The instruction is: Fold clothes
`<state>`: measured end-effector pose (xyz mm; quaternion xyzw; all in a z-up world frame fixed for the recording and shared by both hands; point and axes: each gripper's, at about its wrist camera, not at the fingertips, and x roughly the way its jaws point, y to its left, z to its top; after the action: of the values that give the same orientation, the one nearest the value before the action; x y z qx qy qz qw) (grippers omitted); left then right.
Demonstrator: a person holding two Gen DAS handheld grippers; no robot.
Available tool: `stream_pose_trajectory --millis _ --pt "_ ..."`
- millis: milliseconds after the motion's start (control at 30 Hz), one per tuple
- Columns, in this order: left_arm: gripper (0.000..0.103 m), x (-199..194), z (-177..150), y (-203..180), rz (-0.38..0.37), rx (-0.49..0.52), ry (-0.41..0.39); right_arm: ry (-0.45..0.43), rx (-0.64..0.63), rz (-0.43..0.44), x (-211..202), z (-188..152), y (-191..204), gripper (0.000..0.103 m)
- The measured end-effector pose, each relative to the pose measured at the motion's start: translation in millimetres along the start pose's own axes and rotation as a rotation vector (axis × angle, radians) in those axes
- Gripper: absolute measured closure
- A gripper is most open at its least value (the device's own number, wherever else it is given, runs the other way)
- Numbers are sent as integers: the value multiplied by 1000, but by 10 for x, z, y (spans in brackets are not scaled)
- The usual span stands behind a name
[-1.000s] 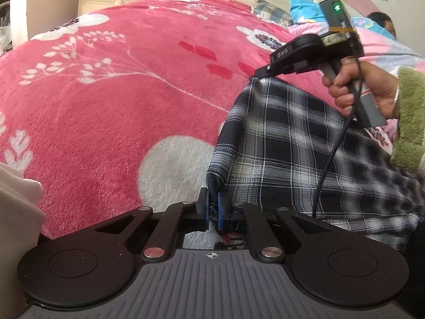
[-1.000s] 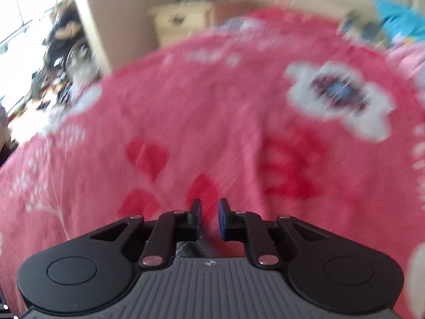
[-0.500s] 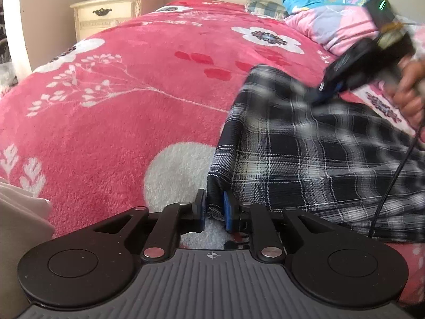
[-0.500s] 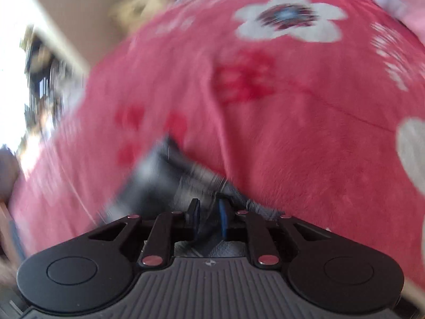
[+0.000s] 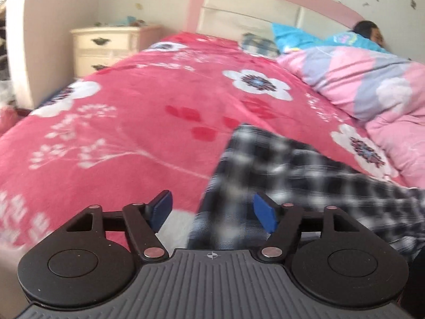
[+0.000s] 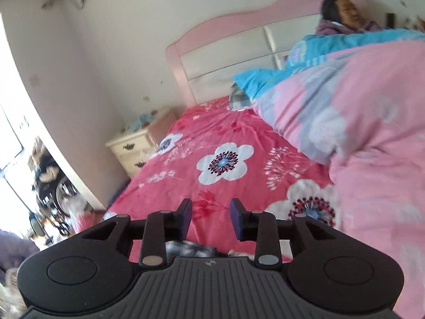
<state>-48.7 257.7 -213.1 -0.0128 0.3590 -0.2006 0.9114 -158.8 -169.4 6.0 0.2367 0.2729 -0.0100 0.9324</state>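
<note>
A dark plaid garment [image 5: 287,183] lies folded on the red flowered blanket [image 5: 138,122], stretching from the middle to the right edge of the left wrist view. My left gripper [image 5: 212,210] hovers over its near left corner with its jaws opening; the blue pads [image 5: 265,214] stand wide apart and off the cloth. In the right wrist view my right gripper [image 6: 211,216] is lifted above the blanket [image 6: 225,143], its jaws opening with nothing between them. A strip of the plaid garment [image 6: 191,248] shows just below its fingers.
A pink and grey quilt [image 5: 366,85] is heaped at the right, with a person [image 6: 342,13] lying under a blue cover by the pink headboard [image 5: 265,2]. A cream nightstand [image 5: 103,45] stands at the bed's far left.
My left gripper let go of the garment's corner and rose. My right gripper released the far edge, swung away to the right and up, and has left the left wrist view.
</note>
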Motion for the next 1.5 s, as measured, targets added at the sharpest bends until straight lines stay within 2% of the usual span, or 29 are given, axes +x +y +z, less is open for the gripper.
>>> stream_pose_trajectory --millis 67,167,233,300,333,400,467,500,600,767,833,900,1000,1067,1133,1200,1267,1333,1433,1500 --pt "33 153 84 -7 10 -11 51 57 63 34 65 -21 -32 67" --pt "33 379 181 46 -22 -71 149 230 93 58 450 -97 -25 60" --pt "33 504 198 95 -36 -99 178 346 72 58 792 -176 -10 60" --pt "33 533 188 78 -5 -64 151 442 39 53 1150 -242 2 60" --pt "33 535 180 69 -5 -47 138 486 18 46 1318 -271 2 60" --pt "33 581 171 79 -61 -48 152 552 -54 28 1634 -356 13 60" --pt "33 682 163 92 -119 -57 195 605 -183 12 1893 -481 48 61" --pt "33 740 157 81 -119 -45 209 616 -265 9 1967 -572 78 60" --pt "33 812 141 40 -49 13 178 619 -470 25 2140 -853 115 61" --pt "34 901 137 56 -45 11 157 622 -634 83 2298 -1350 50 63" --pt "46 909 131 19 -41 34 140 625 -705 83 2279 -1583 8 63" --pt "70 904 116 -25 -45 60 120 591 -741 88 2244 -1728 -41 63" --pt "94 903 87 -115 -49 93 89 575 -757 90 2212 -1726 -18 63" --pt "98 889 116 -111 -58 67 83 557 -736 148 2083 -1632 35 62" --pt "99 865 168 -74 -64 11 86 558 -804 195 1952 -1689 94 64" --pt "99 830 236 -52 -78 -33 84 594 -894 156 1939 -1873 101 63" --pt "99 786 305 -59 -92 -60 77 580 -947 130 1912 -2013 85 63" --pt "99 725 383 -108 -133 -88 60 550 -908 94 1796 -1904 87 64" --pt "99 600 538 -337 -229 -70 24 360 -730 25 1287 -1467 -22 64" --pt "99 520 648 -606 -306 -11 4 215 -577 -68 824 -1164 -182 63"
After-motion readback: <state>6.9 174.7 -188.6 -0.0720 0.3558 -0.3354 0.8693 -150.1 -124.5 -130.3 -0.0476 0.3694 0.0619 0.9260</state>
